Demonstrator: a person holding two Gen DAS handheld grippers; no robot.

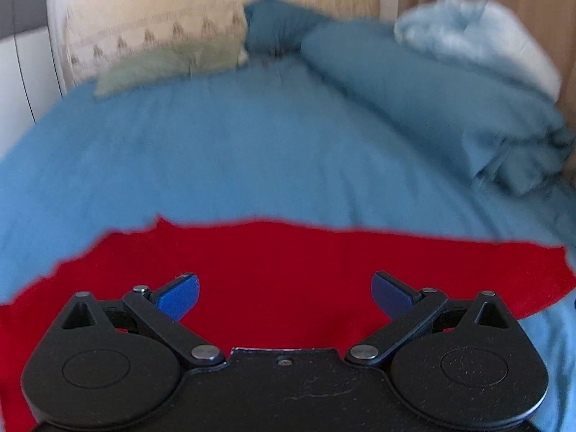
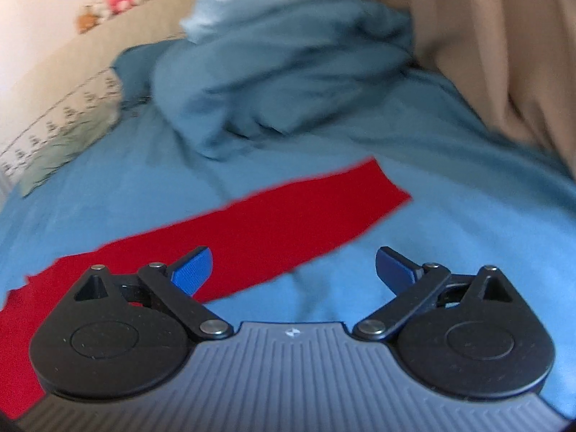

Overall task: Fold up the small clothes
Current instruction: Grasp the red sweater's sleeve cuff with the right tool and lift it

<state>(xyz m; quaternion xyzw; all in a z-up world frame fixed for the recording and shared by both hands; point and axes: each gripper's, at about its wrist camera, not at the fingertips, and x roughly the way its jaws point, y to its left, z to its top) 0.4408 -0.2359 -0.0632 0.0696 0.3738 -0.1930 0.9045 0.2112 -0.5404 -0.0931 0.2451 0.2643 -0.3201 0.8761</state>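
Both grippers, left gripper (image 1: 284, 297) and right gripper (image 2: 293, 271), are held wide apart, nothing gripped.
Red garment (image 1: 288, 273) is spread flat on the blue bedsheet (image 1: 234, 151); sheet could easily get pinched along with it.

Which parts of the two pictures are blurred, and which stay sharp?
Left wrist view: the black left gripper is sharp; the flat red cloth garment and blue bedsheet smear.
Right wrist view: the right gripper is sharp; the rumpled blue duvet blurs, edges bend.

Soft, even daylight, no harsh shadows; both views motion-blurred beyond the sharp jaws, with fisheye-bent edges.
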